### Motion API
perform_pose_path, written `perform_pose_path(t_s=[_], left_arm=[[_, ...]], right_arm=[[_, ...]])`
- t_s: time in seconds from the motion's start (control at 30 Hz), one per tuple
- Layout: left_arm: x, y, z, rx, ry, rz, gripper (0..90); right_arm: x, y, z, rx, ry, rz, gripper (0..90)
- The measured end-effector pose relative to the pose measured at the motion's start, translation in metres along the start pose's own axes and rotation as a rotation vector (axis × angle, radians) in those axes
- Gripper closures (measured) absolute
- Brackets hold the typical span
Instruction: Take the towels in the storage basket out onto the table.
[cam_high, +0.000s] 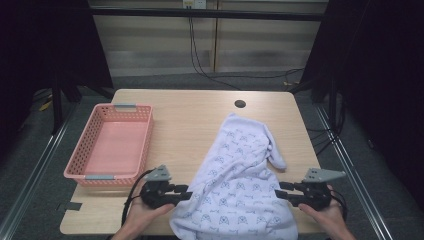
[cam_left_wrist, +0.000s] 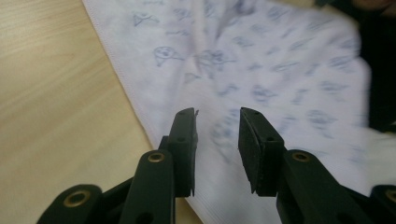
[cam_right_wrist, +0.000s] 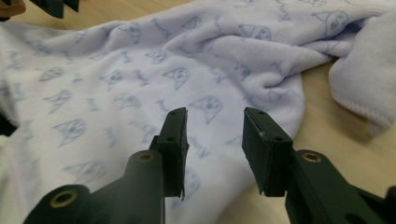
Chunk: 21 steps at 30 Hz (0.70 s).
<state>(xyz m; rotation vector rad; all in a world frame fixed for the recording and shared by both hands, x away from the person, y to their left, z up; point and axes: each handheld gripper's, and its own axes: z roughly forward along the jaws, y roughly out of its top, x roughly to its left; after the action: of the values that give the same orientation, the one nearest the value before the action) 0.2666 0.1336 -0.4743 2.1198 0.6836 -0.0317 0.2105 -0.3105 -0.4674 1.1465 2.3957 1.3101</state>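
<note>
One wooden surface (cam_high: 190, 125), with one round dark hole (cam_high: 240, 104) near its far edge. One white garment (cam_high: 240, 175) printed with small blue figures lies spread on the near right part of the surface, its near hem reaching the front edge and a narrower part running toward the far side. One pink slotted basket (cam_high: 145, 145) stands at the left of the surface, well apart from the garment, with nothing seen inside it.

Two hand-held grippers, one in each of the person's hands, sit on either side of the garment at the near edge. The left gripper (cam_high: 186, 192) points at the garment's left border; in the left gripper view (cam_left_wrist: 217, 123) its jaws stand moderately apart over the hem, gripping nothing. The right gripper (cam_high: 278, 191) points at the garment's right border; in the right gripper view (cam_right_wrist: 215, 122) its jaws are likewise parted over the cloth, with nothing between them; whether they touch the fabric cannot be told
</note>
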Motion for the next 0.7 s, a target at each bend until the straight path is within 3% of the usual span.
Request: perform_pose_path(t_s=[0.03,0.1,0.2,0.23,0.27,0.3,0.33,0.4,0.5,0.7], left_arm=[[0.005,0.007,0.014,0.036,-0.008,0.007,67.2],[0.012,0.016,0.033,0.061,0.01,0.028,68.0],[0.019,0.022,0.05,0.06,0.007,0.018,65.1],[0.019,0.02,0.057,0.092,0.002,0.038,63.4],[0.019,0.02,0.057,0.092,0.002,0.038,63.3],[0.016,0.017,0.057,0.09,0.01,0.075,63.3],[0.016,0.017,0.056,0.094,0.008,0.077,63.7],[0.014,0.013,0.052,0.096,0.007,0.074,77.7],[0.004,0.003,0.039,0.13,0.016,0.098,84.7],[-0.011,-0.013,0.024,0.144,-0.002,0.097,85.6]], right_arm=[[-0.003,0.004,0.007,0.006,-0.004,-0.001,58.8],[-0.008,0.012,0.022,0.018,-0.006,-0.008,58.1],[-0.012,0.022,0.046,0.065,-0.012,-0.036,55.4],[-0.014,0.025,0.058,0.087,-0.021,-0.047,54.0],[-0.014,0.025,0.058,0.087,-0.021,-0.047,54.0],[-0.015,0.026,0.064,0.096,-0.011,-0.046,53.5],[-0.016,0.027,0.071,0.102,-0.012,-0.052,52.3],[-0.017,0.029,0.079,0.114,-0.018,-0.06,51.2],[-0.015,0.03,0.083,0.109,-0.013,-0.058,50.9],[-0.004,0.024,0.085,0.141,0.0,-0.087,55.4]])
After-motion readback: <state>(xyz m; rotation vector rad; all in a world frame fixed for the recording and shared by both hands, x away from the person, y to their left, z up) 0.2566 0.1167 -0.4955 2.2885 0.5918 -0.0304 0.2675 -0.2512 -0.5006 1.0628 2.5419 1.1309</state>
